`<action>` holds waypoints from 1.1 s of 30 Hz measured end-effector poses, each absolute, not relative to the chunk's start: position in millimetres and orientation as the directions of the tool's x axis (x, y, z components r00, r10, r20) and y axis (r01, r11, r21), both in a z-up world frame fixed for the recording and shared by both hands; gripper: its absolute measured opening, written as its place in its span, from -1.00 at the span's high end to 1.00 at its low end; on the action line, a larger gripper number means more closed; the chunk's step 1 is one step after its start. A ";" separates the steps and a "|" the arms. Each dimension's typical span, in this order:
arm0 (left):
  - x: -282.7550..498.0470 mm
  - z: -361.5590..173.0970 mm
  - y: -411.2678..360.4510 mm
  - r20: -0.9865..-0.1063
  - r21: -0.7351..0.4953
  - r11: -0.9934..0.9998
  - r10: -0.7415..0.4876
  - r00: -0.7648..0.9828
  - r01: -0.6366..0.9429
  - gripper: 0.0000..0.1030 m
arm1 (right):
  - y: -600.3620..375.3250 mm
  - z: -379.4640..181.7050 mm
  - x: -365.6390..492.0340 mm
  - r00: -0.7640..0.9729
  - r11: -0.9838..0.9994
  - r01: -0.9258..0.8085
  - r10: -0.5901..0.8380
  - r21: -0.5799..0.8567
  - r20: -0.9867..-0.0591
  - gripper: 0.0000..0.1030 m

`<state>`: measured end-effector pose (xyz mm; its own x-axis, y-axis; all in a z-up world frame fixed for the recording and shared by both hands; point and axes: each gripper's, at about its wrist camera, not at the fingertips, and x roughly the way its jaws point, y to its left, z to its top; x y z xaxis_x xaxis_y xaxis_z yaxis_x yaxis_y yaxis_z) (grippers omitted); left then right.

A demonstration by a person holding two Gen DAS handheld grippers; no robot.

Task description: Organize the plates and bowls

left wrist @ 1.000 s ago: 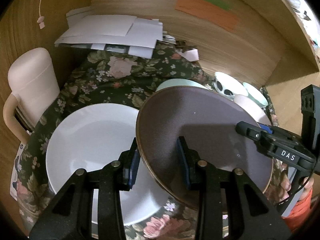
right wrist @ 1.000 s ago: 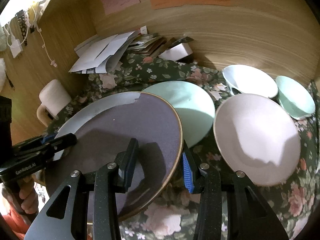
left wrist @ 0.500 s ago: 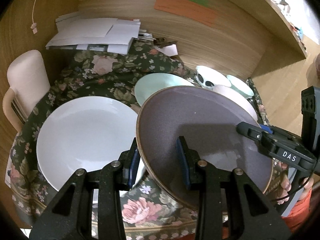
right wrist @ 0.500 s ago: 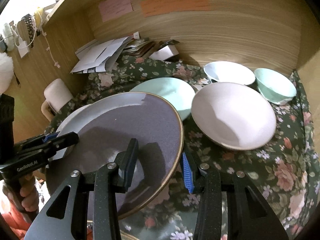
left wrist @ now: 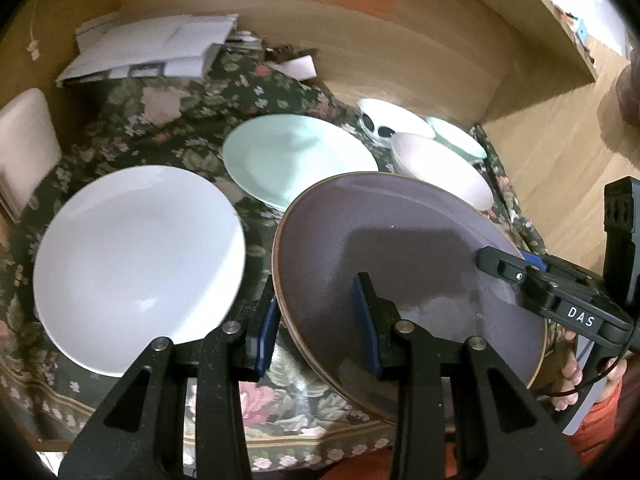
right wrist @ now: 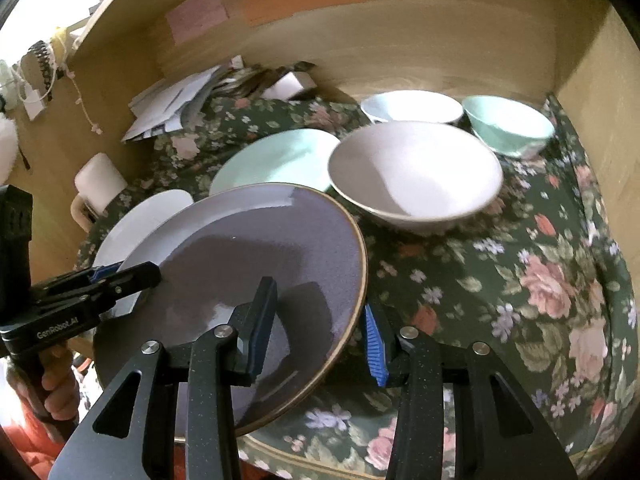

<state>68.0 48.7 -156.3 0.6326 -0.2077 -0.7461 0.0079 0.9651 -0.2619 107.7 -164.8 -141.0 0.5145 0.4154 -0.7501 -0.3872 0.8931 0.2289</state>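
A purple plate with a brown rim [left wrist: 408, 248] [right wrist: 248, 264] is held in the air above the table's near edge. My left gripper [left wrist: 316, 320] is shut on its left rim. My right gripper [right wrist: 320, 332] is shut on its right rim. On the floral cloth lie a white plate [left wrist: 136, 256] [right wrist: 140, 216], a mint plate [left wrist: 296, 160] [right wrist: 280, 156], a large pale pink bowl [right wrist: 416, 172] [left wrist: 440, 168], a white bowl [right wrist: 412, 106] [left wrist: 392, 120] and a mint bowl [right wrist: 508, 124] [left wrist: 456, 140].
A heap of papers and envelopes [left wrist: 152, 52] [right wrist: 180, 100] lies at the back left. A cream mug-like object [left wrist: 24, 140] [right wrist: 100, 184] stands at the left. Wooden walls [right wrist: 400, 40] close in the back and sides. Floral cloth [right wrist: 520, 280] shows at the right front.
Both grippers have pulled back toward the near edge with the purple plate. It has come off the white plate, which now shows whole to its left.
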 end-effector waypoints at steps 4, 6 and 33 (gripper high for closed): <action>70.8 -165.1 41.2 -0.758 -0.265 0.964 -0.218 0.614 0.015 0.32 | -171.7 -150.2 108.1 0.509 0.901 -0.359 0.407 0.242 -0.759 0.28; 72.9 -170.0 37.3 -0.766 -0.266 0.964 -0.222 0.603 0.017 0.32 | -175.3 -155.5 109.6 0.500 0.903 -0.348 0.406 0.251 -0.765 0.28; 99.8 -203.2 24.9 -0.819 -0.237 0.972 -0.202 0.537 0.005 0.32 | -179.7 -185.2 132.5 0.443 0.912 -0.318 0.385 0.260 -0.809 0.27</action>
